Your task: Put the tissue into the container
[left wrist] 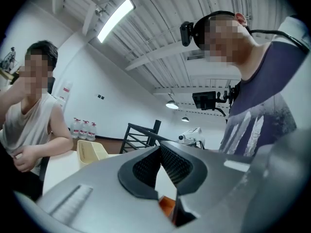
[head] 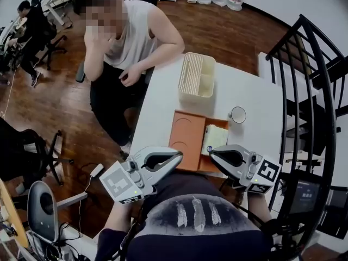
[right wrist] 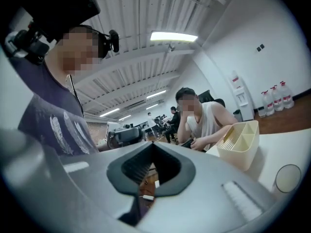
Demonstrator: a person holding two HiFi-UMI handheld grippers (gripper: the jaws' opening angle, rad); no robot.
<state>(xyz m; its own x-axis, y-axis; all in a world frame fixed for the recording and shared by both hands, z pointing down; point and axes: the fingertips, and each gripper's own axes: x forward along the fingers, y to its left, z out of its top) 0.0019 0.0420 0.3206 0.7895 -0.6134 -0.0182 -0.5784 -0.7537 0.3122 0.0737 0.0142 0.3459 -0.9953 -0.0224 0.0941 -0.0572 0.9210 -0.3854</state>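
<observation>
In the lower middle of the head view, the left gripper (head: 180,155) and the right gripper (head: 211,153) point toward each other over the near edge of an orange tray (head: 187,137). The tissue (head: 216,137) – a pale, soft pack – lies on the right part of that tray, just above the right gripper's tip; whether the two touch cannot be told. Higher in the frame, at the far side of the white table (head: 255,97), stands the cream container (head: 199,95), slotted on its left and open on its right, well apart from the tissue. A small round cup (head: 237,115) sits to the right of the tray, near its upper corner.

The left gripper's own view shows its jaws together at the tip with nothing between them – only a sliver of table and orange tray shows behind the pads (left wrist: 146,166). The right gripper's jaws are likewise closed on nothing, its pads (right wrist: 136,168) meeting at the tip.

A seated person (head: 130,37) leans on the table at the upper left of the frame, one hand raised. A black railing (head: 315,64) runs down the right edge.
</observation>
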